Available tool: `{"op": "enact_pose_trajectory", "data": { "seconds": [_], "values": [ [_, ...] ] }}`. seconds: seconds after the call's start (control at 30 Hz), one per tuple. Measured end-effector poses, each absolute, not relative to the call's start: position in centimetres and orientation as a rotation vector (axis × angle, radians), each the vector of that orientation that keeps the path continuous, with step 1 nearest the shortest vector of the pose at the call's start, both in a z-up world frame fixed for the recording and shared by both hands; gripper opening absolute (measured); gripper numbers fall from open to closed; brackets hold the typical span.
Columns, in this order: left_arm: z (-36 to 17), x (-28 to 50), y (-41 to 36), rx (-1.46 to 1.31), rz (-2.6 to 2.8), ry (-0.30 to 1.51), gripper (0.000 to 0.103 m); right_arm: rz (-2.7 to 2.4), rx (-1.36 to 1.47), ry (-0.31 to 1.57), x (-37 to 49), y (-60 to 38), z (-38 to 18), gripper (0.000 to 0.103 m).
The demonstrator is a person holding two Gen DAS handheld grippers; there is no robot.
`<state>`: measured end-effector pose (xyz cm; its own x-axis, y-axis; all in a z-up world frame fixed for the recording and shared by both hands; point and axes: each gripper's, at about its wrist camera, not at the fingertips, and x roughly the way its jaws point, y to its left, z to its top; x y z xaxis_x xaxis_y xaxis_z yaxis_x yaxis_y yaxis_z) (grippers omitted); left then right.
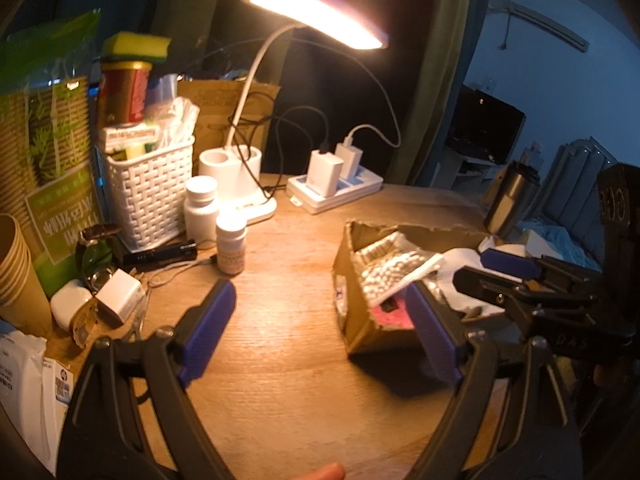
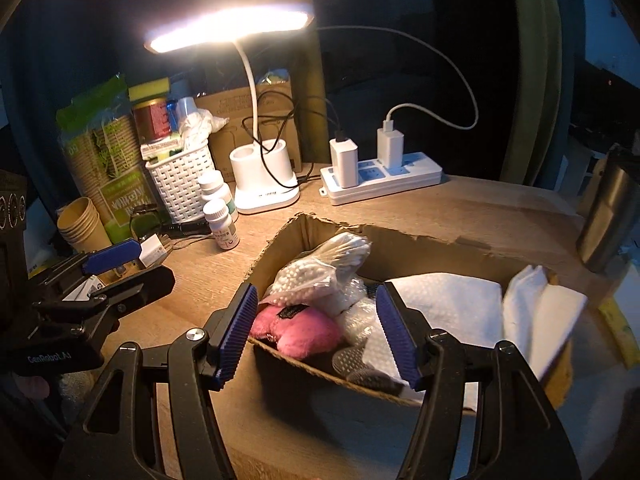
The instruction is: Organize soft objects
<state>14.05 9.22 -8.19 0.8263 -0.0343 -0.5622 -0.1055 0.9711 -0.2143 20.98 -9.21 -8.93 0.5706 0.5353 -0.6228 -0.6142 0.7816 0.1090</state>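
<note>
Your left gripper (image 1: 320, 332) hangs over bare wood of the wooden desk (image 1: 280, 272), its blue-padded fingers (image 1: 210, 332) spread wide with nothing between them. Its right finger stands just beside the near left corner of the torn brown cardboard box (image 2: 280, 248).

Your right gripper (image 2: 316, 336) is at the near edge of that box, fingers (image 2: 238, 332) likewise spread and holding nothing. Between them, in the right wrist view, lies the pink plush toy (image 2: 296, 336) in the box's near left corner, with a small dark label on its top.

Contents of the box, as seen:
- a clear bag of white cotton swabs (image 2: 320, 268), resting behind and partly over the plush toy;
- a sheet of clear bubble wrap (image 2: 360, 320) just right of the toy;
- a grey dotted fabric piece (image 2: 360, 368) at the near wall;
- folded white tissue sheets (image 2: 460, 304) filling the right half, one hanging over the right wall.

Around the box on the desk: a lit white desk lamp (image 2: 264, 192) at the rear, a white power strip (image 2: 384, 184) with two chargers plugged in, a white woven plastic basket (image 1: 148, 192) stuffed with items at the left, and two white pill bottles (image 1: 216, 224) just in front of the lamp base. A steel tumbler (image 2: 608, 216) stands off the box's far right corner.
</note>
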Motion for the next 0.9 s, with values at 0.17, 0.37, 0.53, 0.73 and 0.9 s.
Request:
{"op": "enact_pose_trajectory", "data": {
  "seconds": [0.17,0.37,0.53,0.73,0.9],
  "values": [
    [-7.3,13.2,8.0,-0.225,0.027,0.585,0.088,0.661,-0.112,0.669,19.9,-10.8,-8.4,0.065],
    [-6.3,12.2,6.1,-0.197,0.01,0.57,0.088,0.632,-0.092,0.651,18.4,-13.4,-7.9,0.065],
    [-5.6,11.4,4.5,-0.177,-0.005,0.558,0.088,0.604,-0.078,0.642,17.4,-15.4,-7.7,0.065],
    [-4.9,10.4,2.4,-0.151,-0.022,0.548,0.088,0.567,-0.065,0.63,16.0,-17.9,-7.6,0.065],
    [-4.3,9.6,1.2,-0.14,-0.02,0.534,0.088,0.52,-0.077,0.601,14.8,-19.6,-7.2,0.065]
  ]
}}
